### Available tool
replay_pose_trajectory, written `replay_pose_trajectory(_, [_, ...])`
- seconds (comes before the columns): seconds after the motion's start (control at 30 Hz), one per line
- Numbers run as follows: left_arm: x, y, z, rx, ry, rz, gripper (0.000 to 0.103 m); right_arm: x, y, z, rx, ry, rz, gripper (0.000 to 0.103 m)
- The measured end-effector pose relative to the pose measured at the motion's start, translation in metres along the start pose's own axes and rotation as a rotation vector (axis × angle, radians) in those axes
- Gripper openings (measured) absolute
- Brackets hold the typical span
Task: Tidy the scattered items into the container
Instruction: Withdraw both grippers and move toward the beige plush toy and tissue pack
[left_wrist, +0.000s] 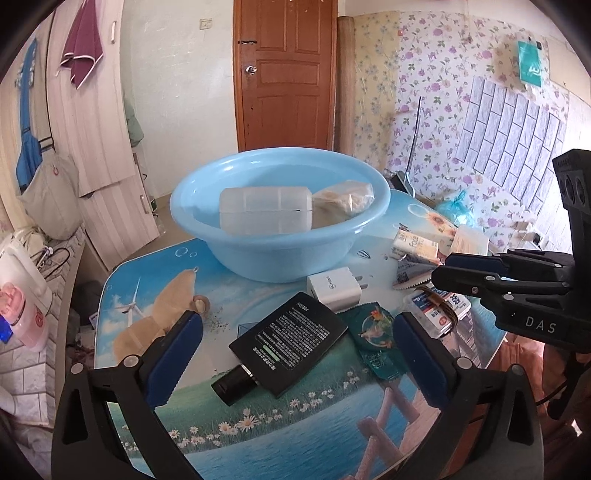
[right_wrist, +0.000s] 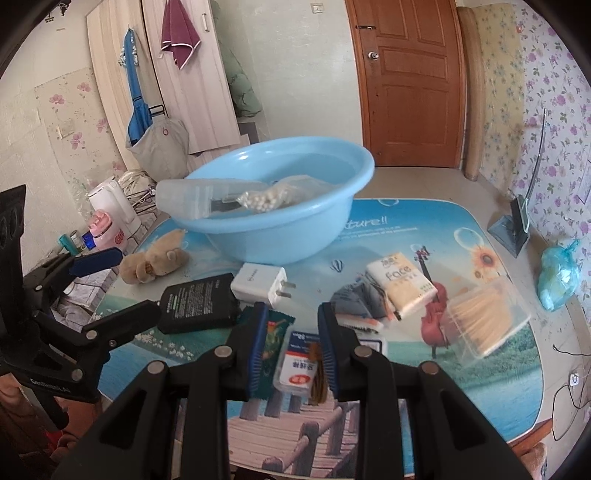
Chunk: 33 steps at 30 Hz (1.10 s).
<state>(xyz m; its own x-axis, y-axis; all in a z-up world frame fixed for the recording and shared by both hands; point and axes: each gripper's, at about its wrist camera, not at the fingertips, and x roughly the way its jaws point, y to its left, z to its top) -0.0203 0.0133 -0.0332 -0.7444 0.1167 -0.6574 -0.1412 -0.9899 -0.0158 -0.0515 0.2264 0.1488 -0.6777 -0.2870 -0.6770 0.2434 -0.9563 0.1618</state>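
A light-blue basin (left_wrist: 280, 258) stands at the back of the picture-printed table (left_wrist: 295, 424). It holds a translucent plastic case (left_wrist: 266, 210) and a bag of beige grains (left_wrist: 343, 201). My left gripper (left_wrist: 297, 352) is open wide, low over a black power adapter (left_wrist: 291, 347) that lies between its fingers. Beside the adapter are a white plug charger (left_wrist: 334, 290) and a green sachet (left_wrist: 376, 332). My right gripper (right_wrist: 293, 321) is open, its fingers on either side of a small white box (right_wrist: 297, 363) with a brown hair tie on it.
A "Face" tissue pack (right_wrist: 400, 284), a grey packet (right_wrist: 354, 295) and a clear box of sticks (right_wrist: 484, 321) lie to the right. A small plush toy (right_wrist: 153, 260) sits left of the basin. A blue bag (right_wrist: 557, 277) and a stand (right_wrist: 513, 225) are at the far right.
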Motion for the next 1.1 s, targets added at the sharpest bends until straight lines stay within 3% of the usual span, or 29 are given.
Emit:
replay_pose_trajectory(0.2, [-0.002, -0.002, -0.001, -0.011, -0.004, -0.016, 0.103, -0.005, -0.006, -0.006, 0.022, -0.007, -0.014, 0.036])
replay_pose_trajectory(0.3, [-0.002, -0.006, -0.002, 0.020, -0.022, 0.044, 0.103, -0.007, -0.010, -0.007, 0.033, -0.019, -0.022, 0.037])
replay_pose_trajectory(0.4, [-0.007, -0.007, -0.002, 0.046, -0.087, 0.061, 0.103, -0.009, -0.009, -0.007, 0.022, -0.037, -0.028, 0.037])
replay_pose_trajectory(0.47, [-0.008, -0.009, -0.002, 0.073, -0.084, 0.082, 0.103, -0.010, -0.009, -0.007, 0.021, -0.042, -0.038, 0.037])
replay_pose_trajectory(0.77, [-0.007, -0.020, -0.009, 0.142, -0.012, -0.016, 0.103, -0.007, -0.008, -0.009, 0.016, -0.018, -0.052, 0.045])
replay_pose_trajectory(0.83, [-0.009, -0.020, -0.009, 0.129, -0.016, -0.036, 0.103, -0.004, -0.010, -0.011, 0.028, 0.000, -0.046, 0.049])
replay_pose_trajectory(1.1, [-0.009, -0.002, -0.010, 0.024, -0.002, -0.074, 0.103, 0.000, -0.010, -0.016, 0.048, 0.041, -0.031, 0.050])
